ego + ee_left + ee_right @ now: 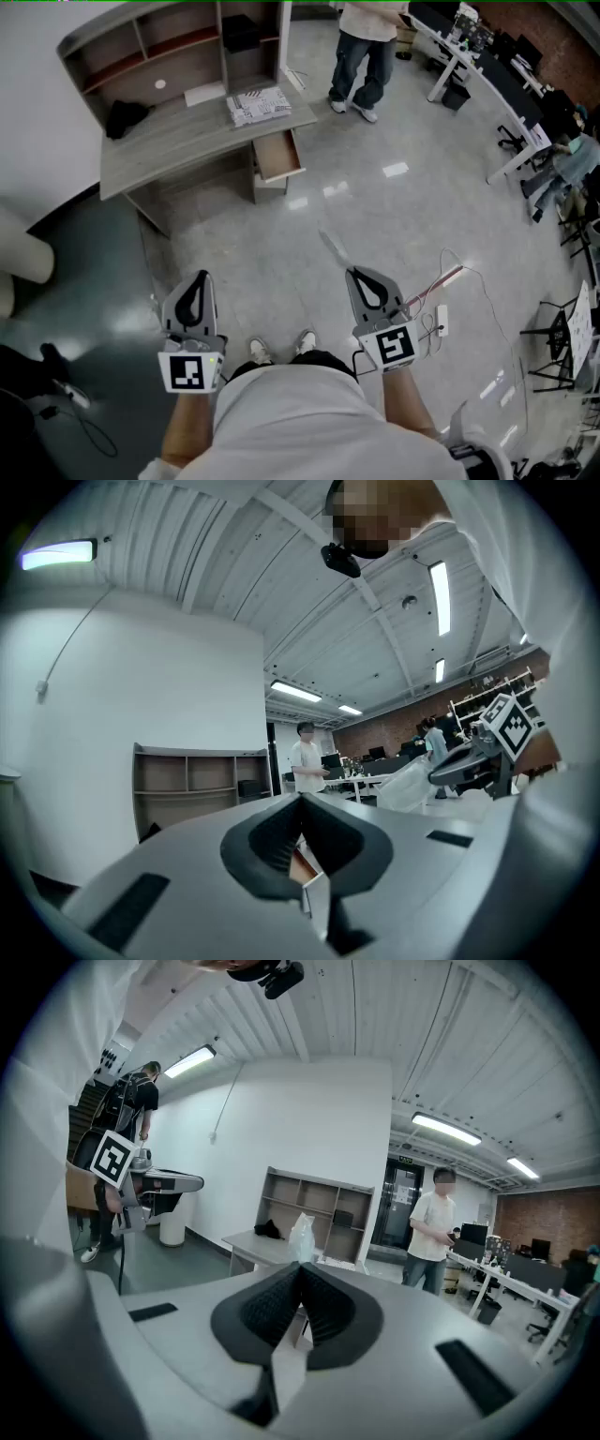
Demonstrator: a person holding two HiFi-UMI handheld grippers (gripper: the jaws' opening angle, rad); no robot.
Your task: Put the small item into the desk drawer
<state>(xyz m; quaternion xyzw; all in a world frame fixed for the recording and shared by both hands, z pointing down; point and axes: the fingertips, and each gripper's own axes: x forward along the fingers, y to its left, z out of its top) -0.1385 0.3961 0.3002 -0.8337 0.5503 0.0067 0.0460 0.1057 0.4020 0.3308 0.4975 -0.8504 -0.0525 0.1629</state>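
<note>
I stand on the floor some way from the grey desk (187, 141), whose wooden drawer (278, 155) is pulled out. My right gripper (352, 272) is shut on a small clear plastic bag (333, 248), which points toward the desk. In the right gripper view the bag (302, 1232) sticks up from the closed jaw tips of the right gripper (300, 1267). My left gripper (200, 275) is level beside it, shut with nothing in it; in the left gripper view the left gripper (300, 799) has its jaws meeting.
A stack of papers (258, 105) and a black object (125, 117) lie on the desk under its shelf unit (159, 47). A person (366, 47) stands beyond the drawer. A power strip with cables (441, 319) lies on the floor at my right. White desks (487, 84) and chairs line the right side.
</note>
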